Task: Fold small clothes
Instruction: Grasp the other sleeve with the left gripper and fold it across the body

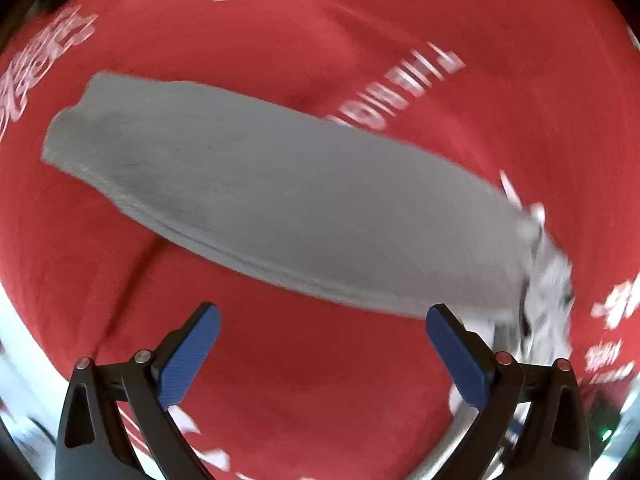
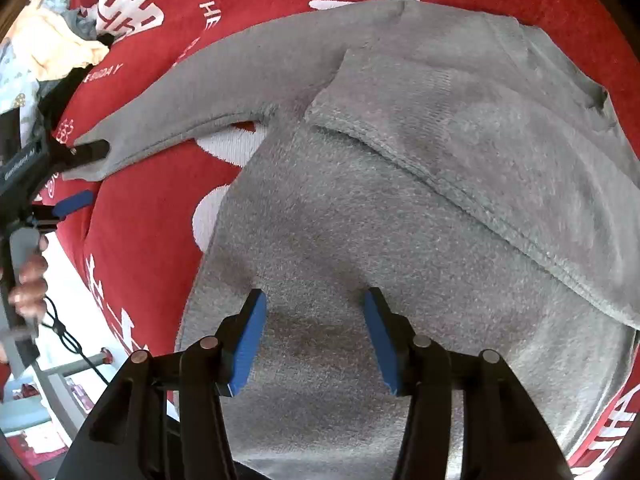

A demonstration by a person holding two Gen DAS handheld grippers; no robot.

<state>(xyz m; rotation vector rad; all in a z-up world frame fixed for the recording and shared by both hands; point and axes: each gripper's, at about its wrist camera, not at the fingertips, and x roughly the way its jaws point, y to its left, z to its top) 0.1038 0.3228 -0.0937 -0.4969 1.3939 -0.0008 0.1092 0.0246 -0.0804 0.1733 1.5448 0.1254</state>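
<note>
A small grey sweatshirt [image 2: 400,208] lies on a red cloth with white lettering [image 2: 132,240]. One sleeve is folded across its body; the other sleeve [image 1: 280,200] stretches out flat to the left. My left gripper [image 1: 320,316] is open and empty, hovering just short of that sleeve; it also shows in the right wrist view [image 2: 78,174] at the sleeve's cuff end. My right gripper [image 2: 314,300] is open and empty, close above the sweatshirt's body.
A pile of other clothes, cream and pale patterned, [image 2: 52,40] lies at the far left edge of the red cloth. The table's white edge and a stand with cables [image 2: 68,344] show at lower left.
</note>
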